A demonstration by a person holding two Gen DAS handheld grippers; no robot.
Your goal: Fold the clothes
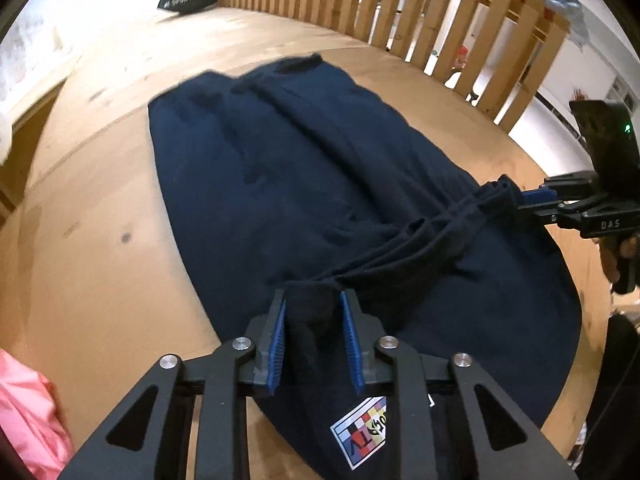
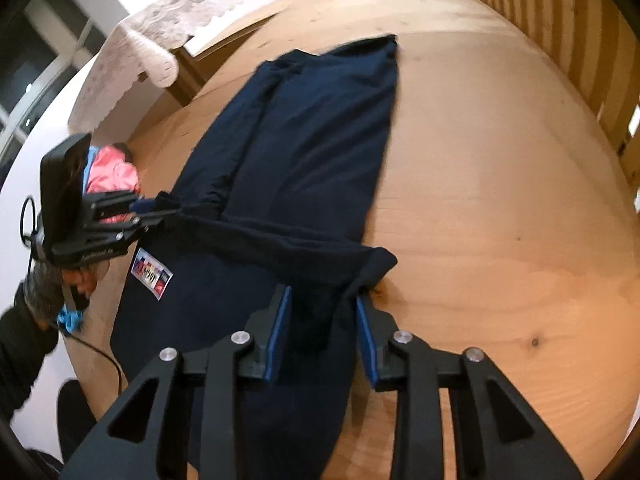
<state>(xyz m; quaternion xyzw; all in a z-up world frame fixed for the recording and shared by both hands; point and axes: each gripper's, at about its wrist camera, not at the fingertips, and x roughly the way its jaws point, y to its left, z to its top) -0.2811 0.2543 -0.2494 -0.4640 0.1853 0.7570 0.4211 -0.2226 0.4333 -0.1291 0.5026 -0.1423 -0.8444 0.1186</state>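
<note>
Navy knit garment (image 1: 280,184) bunched, ribbed blue-padded tongs (image 1: 313,344) gripping.

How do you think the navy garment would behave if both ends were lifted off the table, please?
The navy garment looks floppy: it ropes into creases between the left gripper and right gripper. Probably light, and it would sag in the middle.

Both grippers, left gripper (image 1: 313,340) and right gripper (image 2: 324,336), have black slotted linkage arms, silver pivot screws and ribbed blue pads; behind the left trail a black cable (image 2: 28,216) and dark sleeve (image 2: 24,344)
</note>
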